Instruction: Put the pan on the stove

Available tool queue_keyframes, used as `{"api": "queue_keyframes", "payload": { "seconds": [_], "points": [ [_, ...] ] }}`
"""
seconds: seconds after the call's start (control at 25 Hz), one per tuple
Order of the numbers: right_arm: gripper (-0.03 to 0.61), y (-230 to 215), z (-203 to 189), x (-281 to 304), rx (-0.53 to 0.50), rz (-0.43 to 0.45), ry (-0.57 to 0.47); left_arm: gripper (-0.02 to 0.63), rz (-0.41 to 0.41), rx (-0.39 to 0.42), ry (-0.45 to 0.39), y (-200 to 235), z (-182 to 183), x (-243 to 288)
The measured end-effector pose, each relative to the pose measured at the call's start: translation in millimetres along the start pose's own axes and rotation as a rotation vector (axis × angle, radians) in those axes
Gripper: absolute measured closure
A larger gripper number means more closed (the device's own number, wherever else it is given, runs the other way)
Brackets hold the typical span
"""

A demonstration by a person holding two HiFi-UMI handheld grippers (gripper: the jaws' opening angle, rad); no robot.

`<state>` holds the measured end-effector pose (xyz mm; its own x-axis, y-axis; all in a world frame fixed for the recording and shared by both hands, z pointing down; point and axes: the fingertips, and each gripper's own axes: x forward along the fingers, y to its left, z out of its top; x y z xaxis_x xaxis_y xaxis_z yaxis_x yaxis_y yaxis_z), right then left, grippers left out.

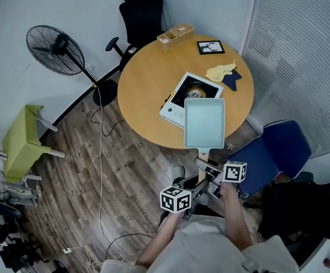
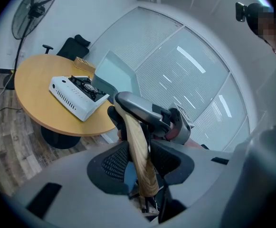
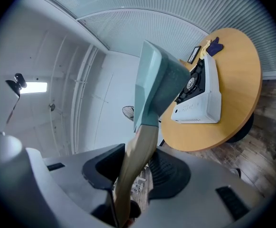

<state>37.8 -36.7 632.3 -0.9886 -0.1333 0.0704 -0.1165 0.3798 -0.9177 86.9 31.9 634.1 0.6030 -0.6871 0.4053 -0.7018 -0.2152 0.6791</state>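
Left hand-held gripper [image 2: 138,163] and right hand-held gripper [image 3: 134,171] both clamp the pan [image 1: 204,123] by its handle [image 2: 136,139]. Risk: the overhang could twist in the pads and clip the stove [image 1: 176,108].

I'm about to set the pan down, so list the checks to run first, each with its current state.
1. Left claw shut on the pan's handle: ok.
2. Right claw shut on the handle: ok.
3. Pan over the burner: not ok. In the head view it hangs at the table's near edge and covers only the stove's near corner.
4. Burner bare: ok, nothing on it.
5. Cloths clear of the stove: ok, they lie apart beyond it.
6. Flame off: cannot tell.
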Motion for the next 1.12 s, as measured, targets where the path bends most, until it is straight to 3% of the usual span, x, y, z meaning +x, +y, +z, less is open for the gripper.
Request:
{"api": "queue_keyframes", "payload": {
  "seconds": [0.44,0.68,1.12],
  "points": [
    [0.422,-21.2,51.9,62.6,0.033,-0.005,-0.058,0.453,-0.057,-0.008,0.089,57.9,58.9,12.5],
    [0.422,-26.4,92.7,102.9,0.027,0.017,-0.131,0.453,-0.139,-0.017,0.161,91.3,102.3,17.8],
    [0.422,-34.7,130.2,137.7,0.045,-0.008,-0.239,0.453,-0.358,-0.240,0.230,123.1,144.2,22.1]
  ]
}}
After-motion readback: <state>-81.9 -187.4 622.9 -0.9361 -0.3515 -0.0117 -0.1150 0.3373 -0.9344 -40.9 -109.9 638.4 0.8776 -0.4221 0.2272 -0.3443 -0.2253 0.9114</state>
